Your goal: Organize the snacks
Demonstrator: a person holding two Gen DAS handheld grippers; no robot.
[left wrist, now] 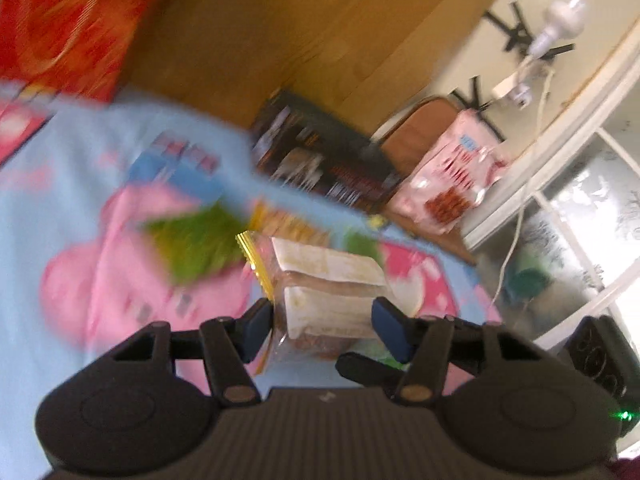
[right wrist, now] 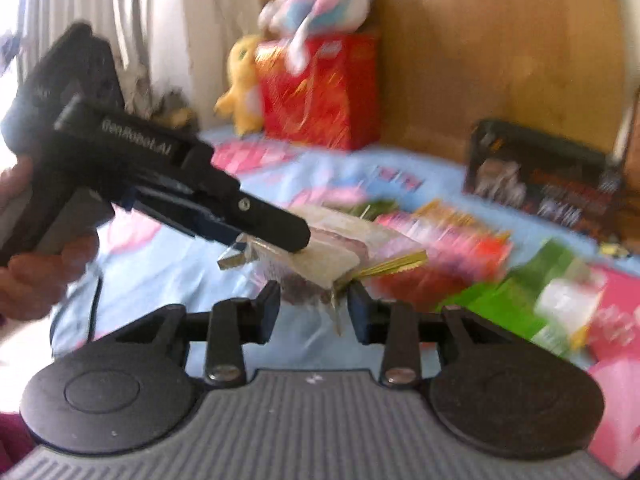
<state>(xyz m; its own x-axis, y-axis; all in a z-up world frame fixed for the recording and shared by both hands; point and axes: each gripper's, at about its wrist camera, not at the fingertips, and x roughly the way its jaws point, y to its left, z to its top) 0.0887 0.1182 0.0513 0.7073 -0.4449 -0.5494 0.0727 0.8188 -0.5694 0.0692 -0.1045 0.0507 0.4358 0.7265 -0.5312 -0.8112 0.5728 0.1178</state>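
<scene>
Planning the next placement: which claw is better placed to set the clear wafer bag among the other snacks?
Left. The left claw clamps the wafer bag; the right claw is open beside it, holding nothing.

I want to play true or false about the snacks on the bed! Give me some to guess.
1. The left claw holds a clear zip bag of snacks. True.
2. The box under the pink-and-white plush toy is blue. False: it is a red box.
3. The right claw squeezes the bag. False: it is open, with the bag just ahead.
4. A yellow plush toy sits beside the red box. True.
</scene>
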